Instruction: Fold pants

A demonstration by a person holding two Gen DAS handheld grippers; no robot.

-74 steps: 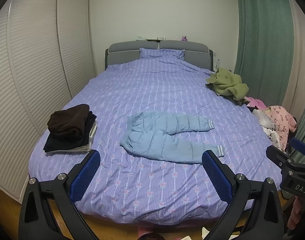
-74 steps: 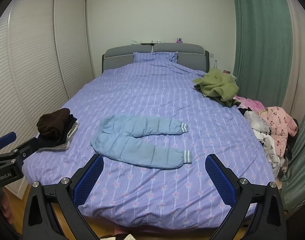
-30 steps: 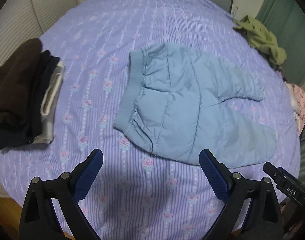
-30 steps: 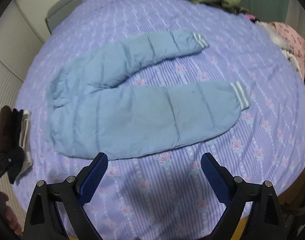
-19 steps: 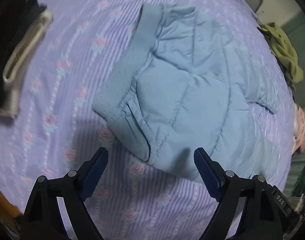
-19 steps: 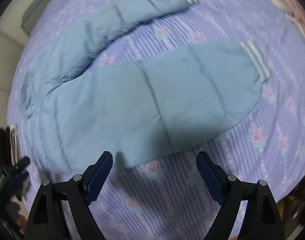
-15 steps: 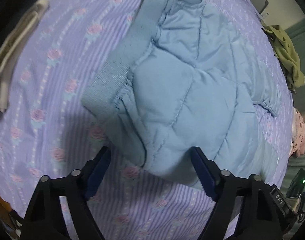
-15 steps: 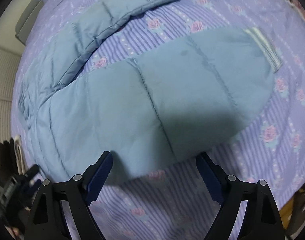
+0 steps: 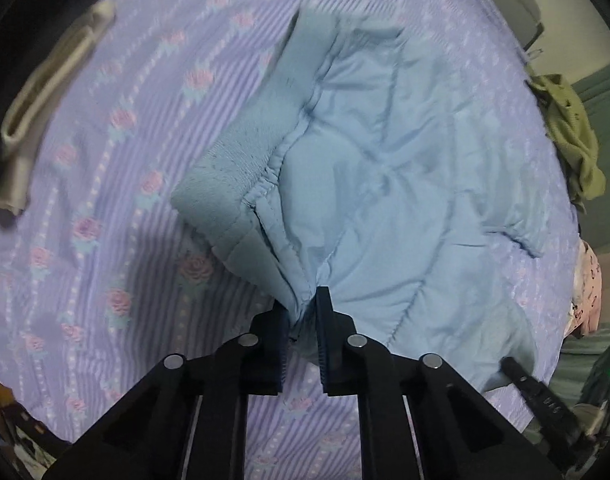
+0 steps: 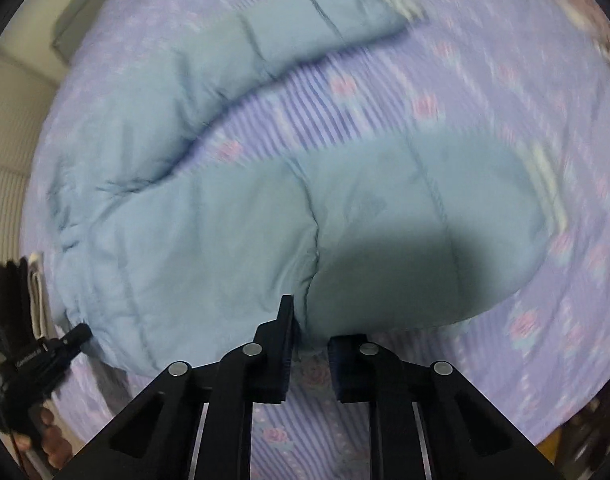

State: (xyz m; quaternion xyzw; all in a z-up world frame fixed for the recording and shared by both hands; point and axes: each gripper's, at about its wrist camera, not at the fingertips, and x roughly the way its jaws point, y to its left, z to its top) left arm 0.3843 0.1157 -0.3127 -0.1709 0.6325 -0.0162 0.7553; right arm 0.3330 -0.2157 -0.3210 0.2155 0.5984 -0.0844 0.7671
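We are at the first step of the fold: taking hold of the near edge of the pants [image 9: 385, 184], which lie flat on the purple bedspread [image 9: 105, 240]. The left gripper [image 9: 305, 312] has its jaws drawn close together, and a pinch of the light blue fabric sits between them, at the near corner just under the ribbed waistband [image 9: 245, 148]. The right gripper [image 10: 311, 332] has its jaws narrow too, at the lower edge of the near leg [image 10: 385, 240]; the fabric bulges over the tips, and we judge that it is pinched, though the contact itself is partly hidden.

The long axis of the pants runs across the bed, from left to right for us. The waistband points to the left, and the cuffs with pale stripes [image 10: 545, 176] point to the right. The far leg [image 10: 265, 48] bends away from the near one, with bedspread showing between them.

The next move, we think, calls for lifting both grips together and carrying the near leg over onto the far leg, so that the two legs lie one on the other. Both hands should rise evenly, otherwise the padded cloth may twist.
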